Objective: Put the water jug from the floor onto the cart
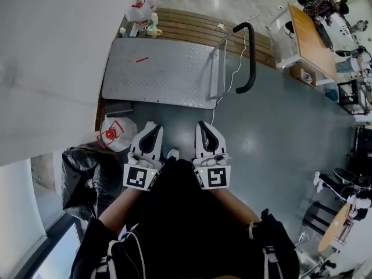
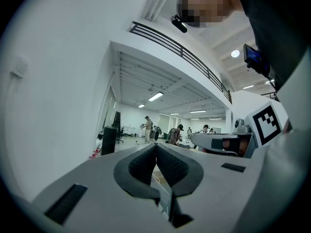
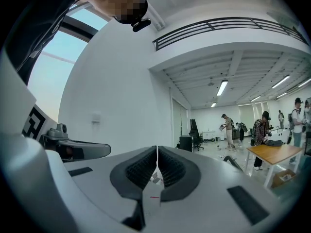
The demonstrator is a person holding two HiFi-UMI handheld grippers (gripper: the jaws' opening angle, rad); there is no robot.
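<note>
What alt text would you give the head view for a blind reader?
Seen from above, a person holds the left gripper and right gripper side by side, both shut and empty, pointing at a flat metal cart. A water jug sits on the floor at left.

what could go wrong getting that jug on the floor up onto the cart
The jug sits right beside a black bag, so a jaw could catch the bag instead. Both the left gripper and right gripper are shut and empty; they must open first. A white cable hangs by the cart handle and could snag.
</note>
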